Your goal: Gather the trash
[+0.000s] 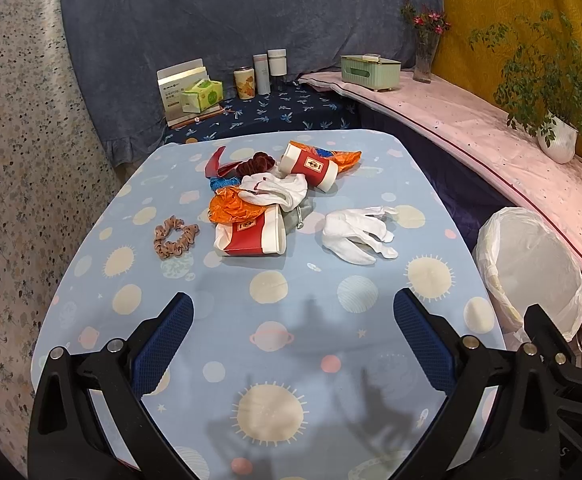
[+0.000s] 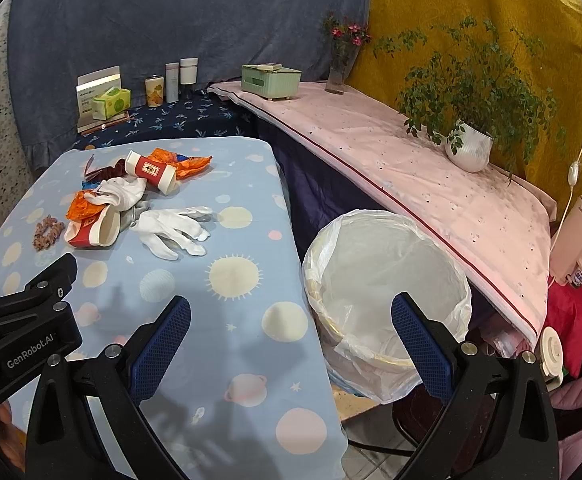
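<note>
A heap of litter lies mid-table: two red-and-white paper cups on their sides, the near one and the far one, orange wrappers, and a red scrap. White gloves and a brown scrunchie lie around it. A bin lined with a white bag stands off the table's right edge. My left gripper is open over the near table, empty. My right gripper is open, empty, straddling the table edge and bin.
The table wears a blue planet-print cloth. Behind it stand a tissue pack, bottles and a can. A pink-covered shelf on the right holds a green box, a vase and a potted plant.
</note>
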Available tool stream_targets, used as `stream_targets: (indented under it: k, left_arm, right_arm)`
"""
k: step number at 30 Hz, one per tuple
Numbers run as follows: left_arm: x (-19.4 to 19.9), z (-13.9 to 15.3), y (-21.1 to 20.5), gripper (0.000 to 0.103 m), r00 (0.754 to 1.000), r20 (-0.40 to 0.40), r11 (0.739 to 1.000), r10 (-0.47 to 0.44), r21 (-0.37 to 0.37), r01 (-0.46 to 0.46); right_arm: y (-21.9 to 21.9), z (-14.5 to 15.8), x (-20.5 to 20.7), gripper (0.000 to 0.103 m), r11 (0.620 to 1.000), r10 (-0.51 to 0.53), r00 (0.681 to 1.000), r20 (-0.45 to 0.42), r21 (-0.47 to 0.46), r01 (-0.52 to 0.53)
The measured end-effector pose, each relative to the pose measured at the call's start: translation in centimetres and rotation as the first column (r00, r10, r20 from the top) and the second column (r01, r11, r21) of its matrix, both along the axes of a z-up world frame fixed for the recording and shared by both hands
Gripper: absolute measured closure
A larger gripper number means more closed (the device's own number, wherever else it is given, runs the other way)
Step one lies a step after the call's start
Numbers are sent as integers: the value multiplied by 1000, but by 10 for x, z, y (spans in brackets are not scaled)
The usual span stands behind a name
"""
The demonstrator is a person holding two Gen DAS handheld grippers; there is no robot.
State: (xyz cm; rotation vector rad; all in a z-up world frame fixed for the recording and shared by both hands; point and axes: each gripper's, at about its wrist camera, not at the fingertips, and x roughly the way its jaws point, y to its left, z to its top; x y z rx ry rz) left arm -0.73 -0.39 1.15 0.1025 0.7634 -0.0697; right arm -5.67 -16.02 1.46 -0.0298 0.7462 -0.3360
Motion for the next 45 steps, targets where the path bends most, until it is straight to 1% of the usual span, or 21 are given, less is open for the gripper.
stream_targets:
  k: [13, 41, 45]
  left_arm:
    - [-2, 6, 1, 8, 1000, 13, 1000, -2, -7, 2]
    - [-1, 4, 9, 7, 1000, 14, 1000, 5, -31, -4]
    - [-3, 5, 11, 7, 1000, 26, 999, 4, -37, -3]
  right_arm:
    - [3, 4, -3, 7, 1000, -3, 1000, 13, -9, 3]
    - [7, 8, -5, 7, 1000, -4, 1000, 19, -20, 4]
    - [7, 8, -5, 7, 1000, -3, 1000, 20, -20, 4]
